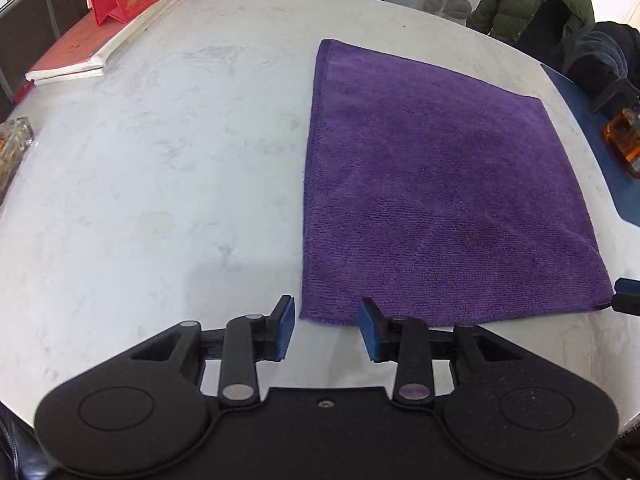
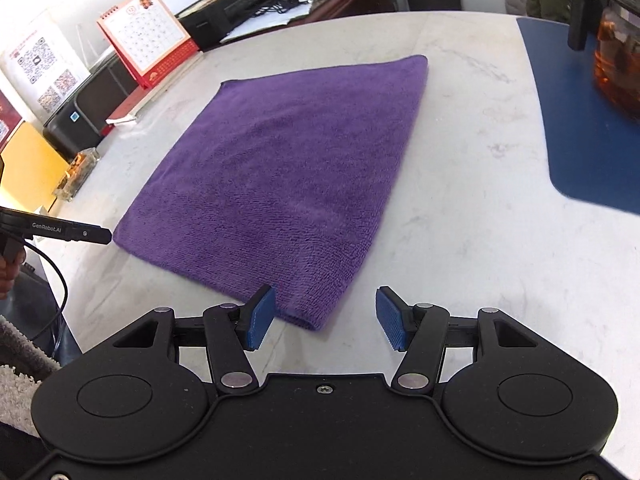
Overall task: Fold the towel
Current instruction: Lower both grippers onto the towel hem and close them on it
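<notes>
Nearest me, my left gripper (image 1: 326, 330) hangs with its jaws spread and nothing between them, and the near left corner of the purple towel (image 1: 440, 184) lies right in that gap, just ahead of the blue pads. My right gripper (image 2: 326, 318) is likewise released and holding nothing; the towel's near right corner sits between its pads, closer to the left one. So each hand has its own corner directly in front, neither clearly nearer than the other.

The towel lies flat on the pale marble table (image 1: 160, 160), its near edge running across from one gripper to the other and its side edges running away from me. Whether it is longer front to back than across, I cannot tell through these lenses. The near right corner looks rounded and thick, which may mean it is already doubled; I judge this fits either a towel spread out awaiting a fold or one already folded once and laid down.

Beyond the near edge the cloth is smooth, without bunching. To the left there is wide bare tabletop; to the right a narrower strip before the blue mat (image 2: 580, 120) and the amber jug (image 2: 618, 68). Farther back left sit the stacked books (image 1: 80, 52) and red calendar (image 2: 150, 46), well apart from the towel's far edge.
</notes>
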`<state>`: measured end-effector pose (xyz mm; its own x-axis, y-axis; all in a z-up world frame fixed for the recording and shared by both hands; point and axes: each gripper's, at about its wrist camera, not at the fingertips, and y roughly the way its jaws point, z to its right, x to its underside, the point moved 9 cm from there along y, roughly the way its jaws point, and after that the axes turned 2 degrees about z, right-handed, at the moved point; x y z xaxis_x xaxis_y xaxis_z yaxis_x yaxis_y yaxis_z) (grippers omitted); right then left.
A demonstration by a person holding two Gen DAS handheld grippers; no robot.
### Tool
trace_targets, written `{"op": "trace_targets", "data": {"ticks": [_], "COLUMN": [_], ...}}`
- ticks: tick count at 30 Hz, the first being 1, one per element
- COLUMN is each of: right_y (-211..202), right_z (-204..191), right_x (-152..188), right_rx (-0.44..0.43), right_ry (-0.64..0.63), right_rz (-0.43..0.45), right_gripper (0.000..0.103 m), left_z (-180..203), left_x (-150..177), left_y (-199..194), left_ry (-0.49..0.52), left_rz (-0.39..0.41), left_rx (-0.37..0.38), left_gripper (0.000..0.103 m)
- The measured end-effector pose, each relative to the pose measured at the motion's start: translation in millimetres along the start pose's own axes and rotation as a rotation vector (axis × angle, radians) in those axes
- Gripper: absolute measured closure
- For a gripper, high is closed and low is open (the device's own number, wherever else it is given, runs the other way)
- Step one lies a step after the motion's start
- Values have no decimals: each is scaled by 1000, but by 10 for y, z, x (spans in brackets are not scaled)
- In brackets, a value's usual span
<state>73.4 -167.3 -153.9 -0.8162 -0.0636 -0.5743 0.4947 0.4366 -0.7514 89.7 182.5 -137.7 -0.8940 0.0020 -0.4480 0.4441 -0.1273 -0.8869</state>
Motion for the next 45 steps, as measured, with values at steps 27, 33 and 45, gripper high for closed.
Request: {"op": "trace_targets", "data": {"ticks": [27,33,45], "right_y": [244,236,230], "right_z": [-201,-215,-218], "right_x": [20,45,58], "right_rx": [163,135,105], "right_ry": [-5,24,43], "right_rz": [-82,-75,-63], "right_gripper": [47,47,60], "left_z": [194,236,228], "left_x": [21,21,25], "left_y": [190,213,203], "left_ry": [93,122,88], "left_rz": [14,9,28], "left_rx": [2,-10,0], "left_gripper": [44,42,41]}}
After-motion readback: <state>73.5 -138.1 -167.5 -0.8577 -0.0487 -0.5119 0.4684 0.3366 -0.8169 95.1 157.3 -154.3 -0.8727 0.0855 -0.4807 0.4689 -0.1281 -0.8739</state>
